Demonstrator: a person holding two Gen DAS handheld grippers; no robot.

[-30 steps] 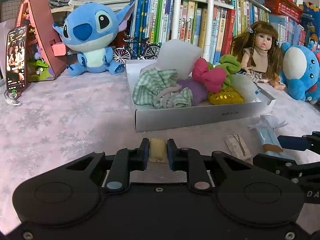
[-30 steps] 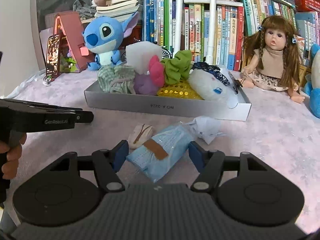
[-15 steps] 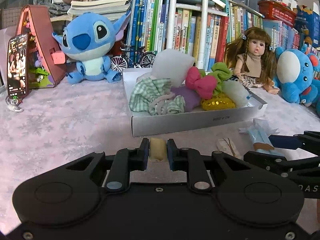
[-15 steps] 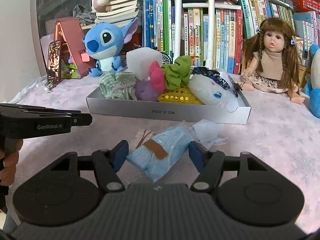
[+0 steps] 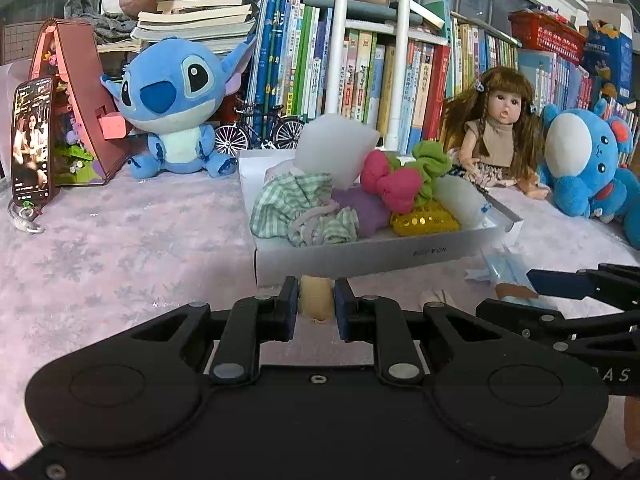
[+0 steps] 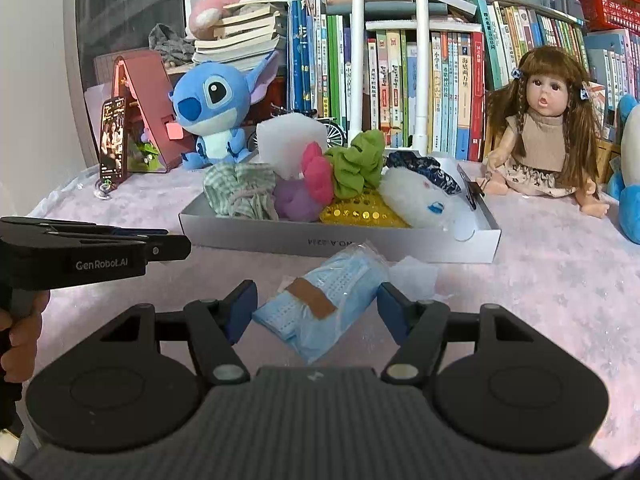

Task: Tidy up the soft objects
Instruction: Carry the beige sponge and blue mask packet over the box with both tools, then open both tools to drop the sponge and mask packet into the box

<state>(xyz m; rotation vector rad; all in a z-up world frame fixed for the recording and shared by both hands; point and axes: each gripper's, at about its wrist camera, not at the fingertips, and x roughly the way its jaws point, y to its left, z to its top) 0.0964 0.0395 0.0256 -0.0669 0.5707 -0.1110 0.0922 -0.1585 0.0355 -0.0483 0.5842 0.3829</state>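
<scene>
Clamping a small cream-yellow foam block (image 5: 316,298) between its blue pads, the left hand-held gripper (image 5: 316,300) sits low and just short of the near wall of the shallow white cardboard tray (image 5: 360,258). Beside it, the right hand-held gripper (image 6: 316,308) has its jaws spread wide on either side of a clear plastic pack of pale blue face masks (image 6: 324,304) sealed with a brown tape strip; the pack lies on the pink snowflake-patterned worktop (image 6: 560,280), and the pads do not appear to touch it yet. A small beige wrapped item (image 5: 438,298) lies on the worktop between the two grippers. Further on, the tray is already heaped with a green checked cloth (image 5: 296,204), a purple fabric lump (image 5: 368,212), a pink bow (image 5: 390,184), a green scrunchie (image 5: 432,164), a yellow sequinned pouch (image 5: 424,220), a white foam slab (image 5: 340,152) and a white fluffy toy (image 6: 416,200). From here, the risks are these: the crinkly mask pack could slide out of a shallow pinch, since its film looks slippery; the foam block, dropped onto the crowded pile, could roll back over the low wall; and the two grippers, working close together, could knock each other. Behind the tray sit a blue plush alien (image 5: 172,108) and a brown-haired doll (image 5: 500,128), before a row of books (image 5: 360,76).
</scene>
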